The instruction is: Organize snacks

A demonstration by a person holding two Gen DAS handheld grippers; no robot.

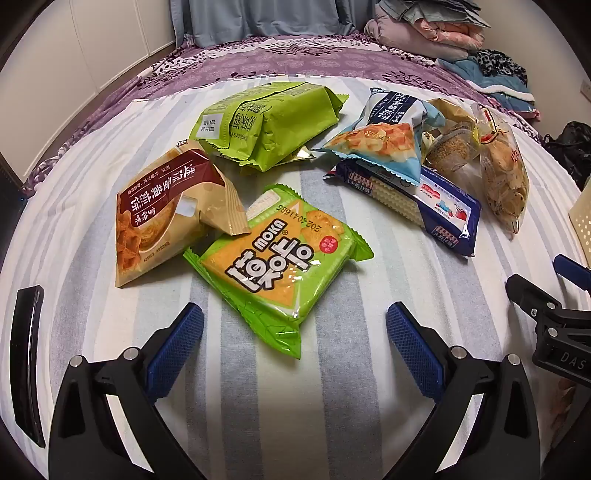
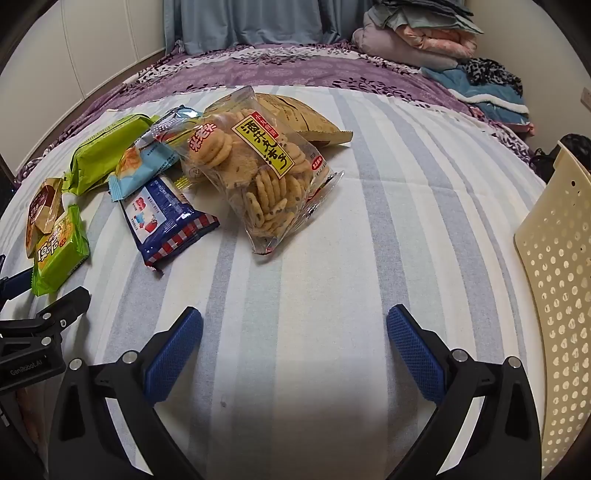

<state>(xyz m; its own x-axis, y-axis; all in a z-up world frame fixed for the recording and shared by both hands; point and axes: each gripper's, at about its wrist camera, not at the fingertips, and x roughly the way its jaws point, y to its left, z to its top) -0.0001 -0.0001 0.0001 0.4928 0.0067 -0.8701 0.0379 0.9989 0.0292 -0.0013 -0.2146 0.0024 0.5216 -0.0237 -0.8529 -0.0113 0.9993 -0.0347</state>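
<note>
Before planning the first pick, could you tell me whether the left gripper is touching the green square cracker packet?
Apart: the left wrist view shows the left gripper open, striped cloth visible between each finger and the green square cracker packet.

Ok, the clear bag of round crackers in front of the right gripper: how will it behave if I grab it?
The clear cracker bag looks loosely filled, so it will probably sag and shift when lifted. Its glossy film may slip between the pads. The thin crackers inside seem fragile, so a hard squeeze would likely break some.

Home bedroom, purple floral bedspread (image 1: pixel 280 62), folded blankets (image 2: pixel 417 40), curtain (image 2: pixel 255 22)
</note>
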